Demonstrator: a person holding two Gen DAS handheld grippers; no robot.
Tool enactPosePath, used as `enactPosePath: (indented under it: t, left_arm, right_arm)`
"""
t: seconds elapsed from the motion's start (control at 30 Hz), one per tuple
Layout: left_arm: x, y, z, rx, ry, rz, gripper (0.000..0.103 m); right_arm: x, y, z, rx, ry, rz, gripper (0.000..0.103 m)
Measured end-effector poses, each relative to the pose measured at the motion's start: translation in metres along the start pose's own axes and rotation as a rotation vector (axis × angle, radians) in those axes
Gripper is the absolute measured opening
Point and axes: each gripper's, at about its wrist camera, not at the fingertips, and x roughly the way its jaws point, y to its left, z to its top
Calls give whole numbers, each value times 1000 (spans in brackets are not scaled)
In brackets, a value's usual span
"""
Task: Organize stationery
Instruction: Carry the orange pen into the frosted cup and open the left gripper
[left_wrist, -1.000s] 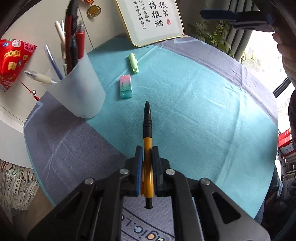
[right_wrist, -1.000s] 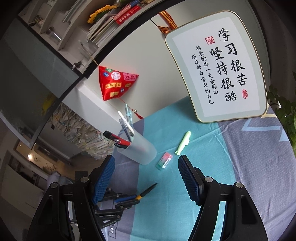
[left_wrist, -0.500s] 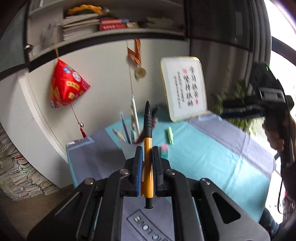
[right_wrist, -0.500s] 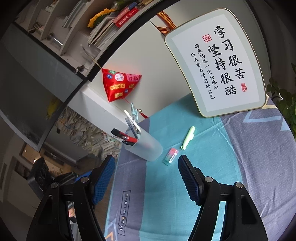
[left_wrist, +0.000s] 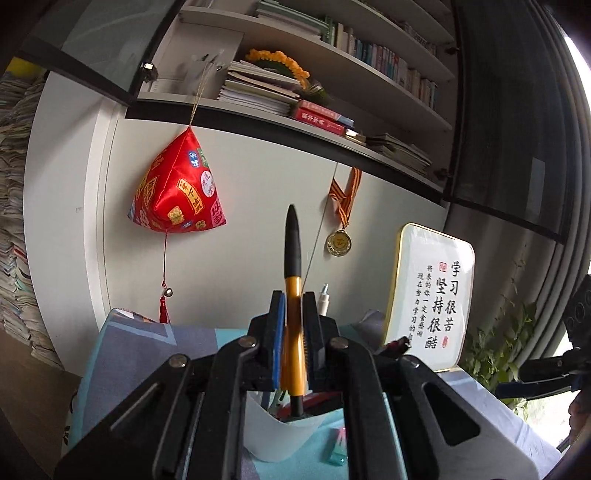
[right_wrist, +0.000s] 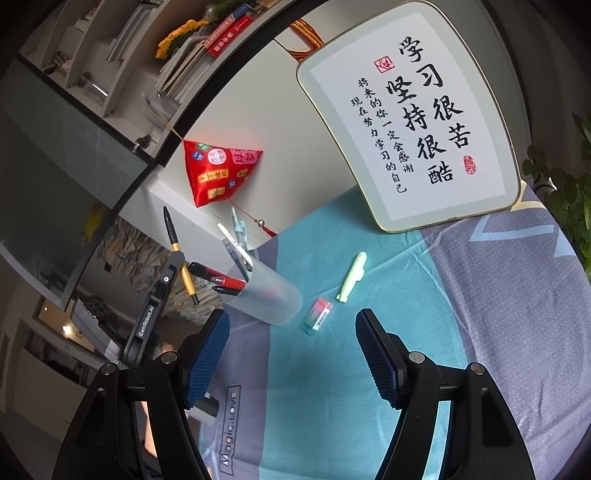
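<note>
My left gripper is shut on an orange pen with a black grip, held nearly upright, black tip up. In the right wrist view the left gripper and the pen hang just left of the mouth of the frosted cup, which holds several pens. The pen's lower end is near the cup's rim. A pink-and-green eraser and a pale green marker lie on the cloth to the right of the cup. My right gripper stands open over the cloth, with nothing between its fingers.
A framed calligraphy board leans at the back of the table. A red pouch hangs on the wall behind the cup. A plant stands at the right. The teal and grey tablecloth covers the table.
The left gripper has lifted the pen off the cloth and swung it from lying flat to nearly upright beside the cup. The right gripper has sunk slightly and stayed open.
</note>
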Motion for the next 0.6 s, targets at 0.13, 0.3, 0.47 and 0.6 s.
enactPosePath:
  t: [0.13, 0.3, 0.47, 0.6]
  left_arm:
    - [9, -2, -13, 6, -34, 15, 7]
    - [9, 5, -21, -11, -2, 5, 7]
    - [-18, 2, -14, 13, 50, 4, 62]
    - [-44, -17, -24, 127, 94, 30, 77]
  right_arm:
    - [8, -11, -1, 13, 9, 0, 71]
    - [17, -17, -3, 28, 30, 7, 71]
    - [20, -13, -8, -15, 55, -29, 72]
    - [35, -3, -11, -115, 130, -110, 72]
